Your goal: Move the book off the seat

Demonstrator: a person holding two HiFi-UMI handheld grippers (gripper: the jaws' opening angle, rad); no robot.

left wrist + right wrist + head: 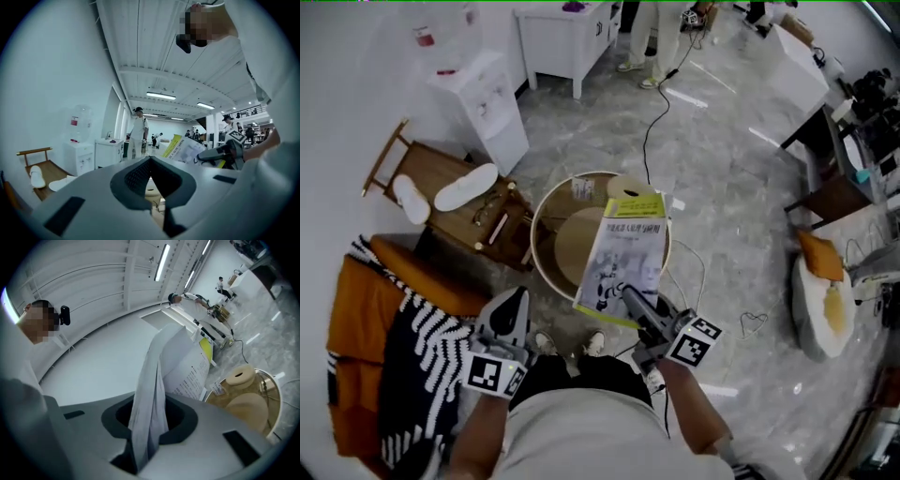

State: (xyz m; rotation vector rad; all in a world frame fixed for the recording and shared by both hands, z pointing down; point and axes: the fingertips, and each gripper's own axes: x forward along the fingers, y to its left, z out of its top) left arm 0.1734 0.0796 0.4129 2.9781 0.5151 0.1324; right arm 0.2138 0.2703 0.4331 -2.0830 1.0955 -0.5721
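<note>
A thin book (623, 258) with a white cover and a yellow band at its top hangs over a round wooden table with a white rim (542, 220). My right gripper (628, 295) is shut on the book's lower edge. In the right gripper view the book (187, 366) rises from between the jaws of the right gripper (147, 427). My left gripper (514, 298) is shut and holds nothing, beside the orange seat (356, 309) draped with a black-and-white striped cloth (422, 366). The left gripper view shows the left gripper (150, 161) and, beyond it, the book (183, 150).
A low wooden bench (441, 173) with white slippers (466, 187) stands behind the seat. A white water dispenser (483, 98) and a white cabinet (567, 33) line the back. A cable (652, 112) crosses the floor. A cushioned stool (823, 300) is at right. A person (652, 37) stands far off.
</note>
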